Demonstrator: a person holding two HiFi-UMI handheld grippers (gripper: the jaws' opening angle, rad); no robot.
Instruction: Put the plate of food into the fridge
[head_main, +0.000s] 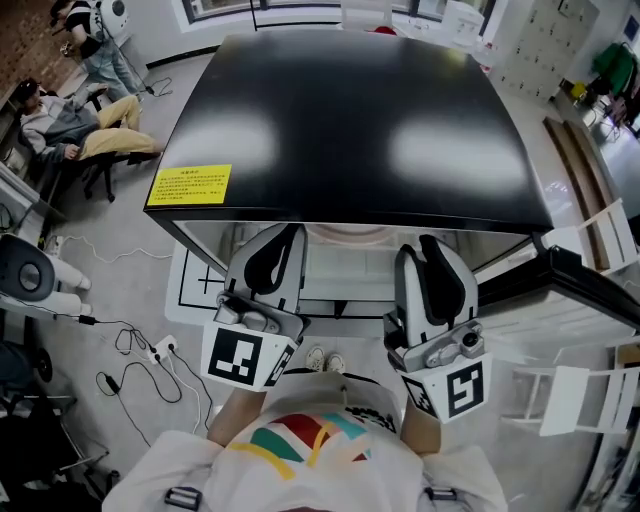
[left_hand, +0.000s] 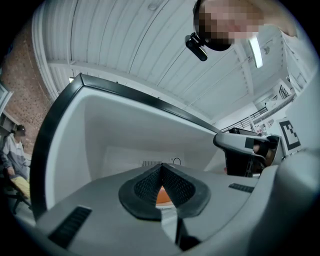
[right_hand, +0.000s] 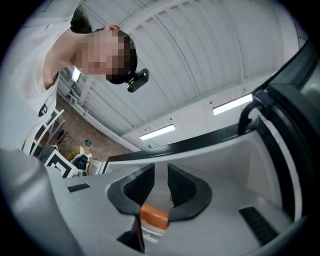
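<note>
Two grippers, head view: left gripper (head_main: 288, 238) and right gripper (head_main: 420, 250) reach under the black top of the fridge (head_main: 350, 110), lower centre of frame.
Plate, head view: plate (head_main: 345, 234) shows only as a white rim at centre, just below the top's front edge and between the two gripper tips. It looks to be inside the fridge. The food on it is hidden.
Door, head view: door (head_main: 565, 275) stands open at right of frame.
Left gripper view: jaws clenched, tips meeting, nothing caught between them. White fridge wall lies beyond. An orange piece (left_hand: 161, 195) sits at the jaw roots, lower centre; cannot tell what it is.
Right gripper view: jaws released, a narrow slot apart, with no plate in the slot. A like orange block (right_hand: 153, 216) sits at bottom centre.
Step, judged: plate seems set in and let go; backing out and shutting the door remain.
Doing it well: draw both grippers straight back and level, clear of the rim, so the plate is not nudged. Check the plate sits fully inside before swinging the door.
Risk: a jaw clipping the rim on the way out.
</note>
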